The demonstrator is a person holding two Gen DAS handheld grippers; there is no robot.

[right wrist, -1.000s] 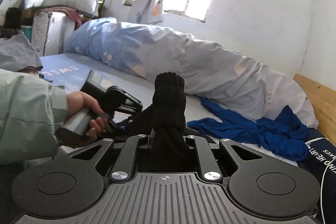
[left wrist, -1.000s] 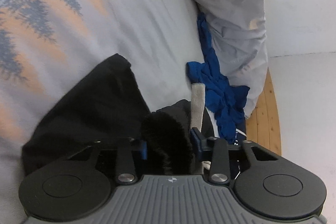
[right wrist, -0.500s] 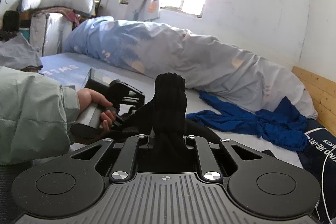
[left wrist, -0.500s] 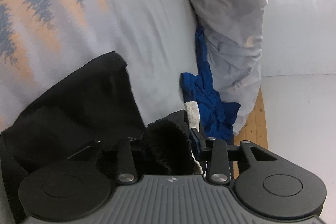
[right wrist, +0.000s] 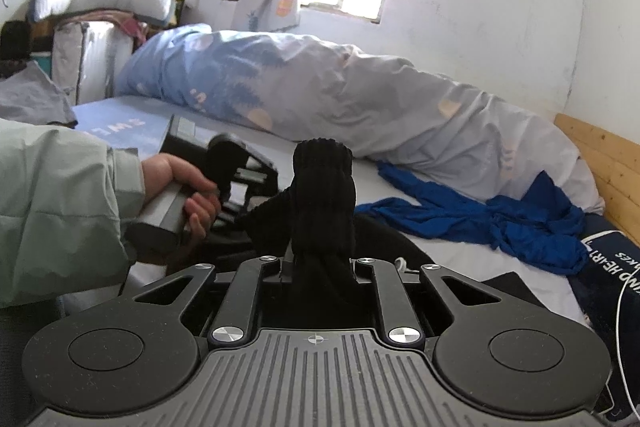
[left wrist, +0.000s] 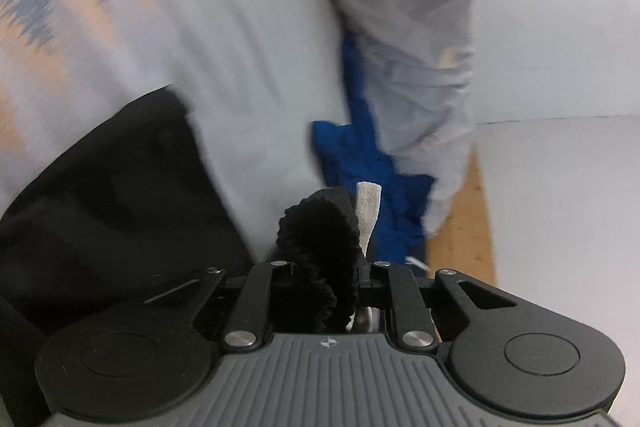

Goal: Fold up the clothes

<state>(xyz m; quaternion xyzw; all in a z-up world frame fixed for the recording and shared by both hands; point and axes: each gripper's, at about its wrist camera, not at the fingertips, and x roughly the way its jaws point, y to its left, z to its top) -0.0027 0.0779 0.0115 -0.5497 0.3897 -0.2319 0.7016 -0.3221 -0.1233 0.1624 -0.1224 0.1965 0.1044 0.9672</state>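
Left claw [left wrist: 320,267] just swung fast, view's gone blurry; both it and right claw [right wrist: 320,263] keep pinching the black garment [right wrist: 324,195], mid-fold I'd guess.

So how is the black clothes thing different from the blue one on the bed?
The black garment is pinched by both the left gripper and the right gripper, with an edge lifted; the blue garment lies loose, and neither gripper touches it. The black one looks thick and ribbed; the blue one looks thin and crumpled. The blue one lies against the rolled duvet; the black one is nearer the grippers. Neither is folded yet.
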